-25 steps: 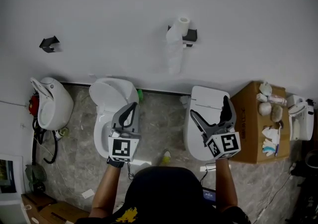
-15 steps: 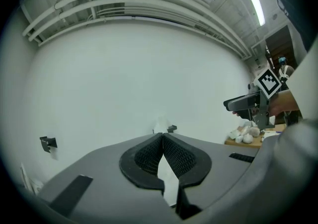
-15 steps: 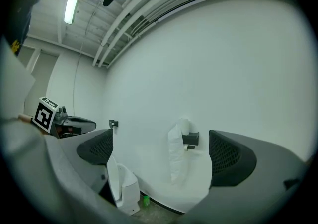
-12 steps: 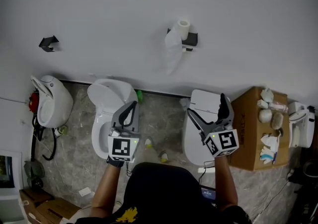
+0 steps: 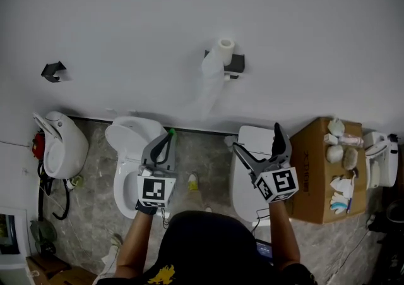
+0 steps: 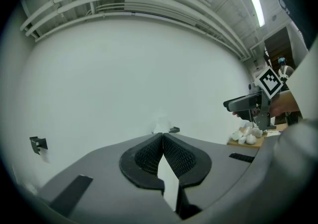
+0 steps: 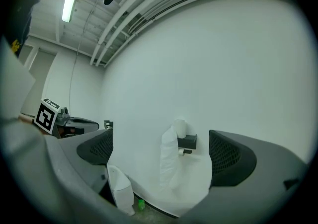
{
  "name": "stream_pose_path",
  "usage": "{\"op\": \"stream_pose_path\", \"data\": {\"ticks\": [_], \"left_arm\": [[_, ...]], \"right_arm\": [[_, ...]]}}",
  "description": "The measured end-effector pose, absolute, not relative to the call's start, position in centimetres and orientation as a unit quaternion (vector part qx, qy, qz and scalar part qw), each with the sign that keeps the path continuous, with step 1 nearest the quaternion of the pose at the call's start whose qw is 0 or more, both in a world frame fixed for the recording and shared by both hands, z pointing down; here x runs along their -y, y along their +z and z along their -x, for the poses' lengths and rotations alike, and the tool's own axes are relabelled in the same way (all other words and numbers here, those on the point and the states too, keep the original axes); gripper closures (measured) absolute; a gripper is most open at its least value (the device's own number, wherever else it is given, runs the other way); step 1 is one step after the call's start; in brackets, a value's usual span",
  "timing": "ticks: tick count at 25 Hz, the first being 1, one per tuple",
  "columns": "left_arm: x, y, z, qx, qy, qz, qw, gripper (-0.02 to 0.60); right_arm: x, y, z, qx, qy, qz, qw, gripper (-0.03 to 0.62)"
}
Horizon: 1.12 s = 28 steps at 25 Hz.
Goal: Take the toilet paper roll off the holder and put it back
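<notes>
Nearest, at the bottom of the head view: a dark-capped head [image 5: 202,246] and two forearms [image 5: 136,239], both cut off by the frame edge.

Just ahead, two claws, raised side by side and apart from each other.
- Left claw [image 5: 168,138] [image 6: 162,141]: jaws pressed together, nothing between them (only a sliver of white wall in the notch behind the pads).
- Right claw [image 5: 257,138] [image 7: 161,153]: jaws wide, holding nothing, framing the roll from well away.

Below the claws, on the grey stone floor [image 5: 208,151]:
- one open toilet [image 5: 126,145];
- one closed toilet [image 5: 247,170], partly hidden by the right claw;
- one more white fixture [image 5: 60,145] at the left;
- one cardboard box [image 5: 319,163] at the right, topped with small white items [image 5: 341,145], too small to count or name.

Farthest, on the white wall [image 5: 126,12]: one toilet paper roll [image 5: 225,45] [image 7: 180,127], sitting at the top of one dark holder [image 5: 235,64] [image 7: 189,141]. Touched by neither claw. Not clear whether threaded on a peg or merely resting there. One loose tail of paper [image 5: 207,88] hanging down just left of the holder. Well to the left on the same wall, one small black bracket [image 5: 53,71], its shape hard to make out.
</notes>
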<state>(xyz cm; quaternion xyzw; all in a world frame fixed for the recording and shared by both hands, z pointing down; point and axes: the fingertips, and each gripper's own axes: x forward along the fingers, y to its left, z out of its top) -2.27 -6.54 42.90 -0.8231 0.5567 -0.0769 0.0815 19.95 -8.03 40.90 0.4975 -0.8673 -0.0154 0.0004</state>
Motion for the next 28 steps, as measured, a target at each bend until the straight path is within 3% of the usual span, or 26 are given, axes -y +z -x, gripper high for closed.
{"op": "stream_pose_path", "data": {"ticks": [7, 28], "left_arm": [[11.5, 41.9, 0.7, -0.533, -0.087, 0.833, 0.121, 0.563], [23.8, 42.6, 3.7, -0.513, -0.068, 0.851, 0.089, 0.563]], "right_arm": [[11.9, 40.9, -19.3, 0.865, -0.007, -0.502, -0.001, 0.031], [26.1, 41.5, -15.3, 0.851, -0.009, -0.526, 0.007, 0.033]]}}
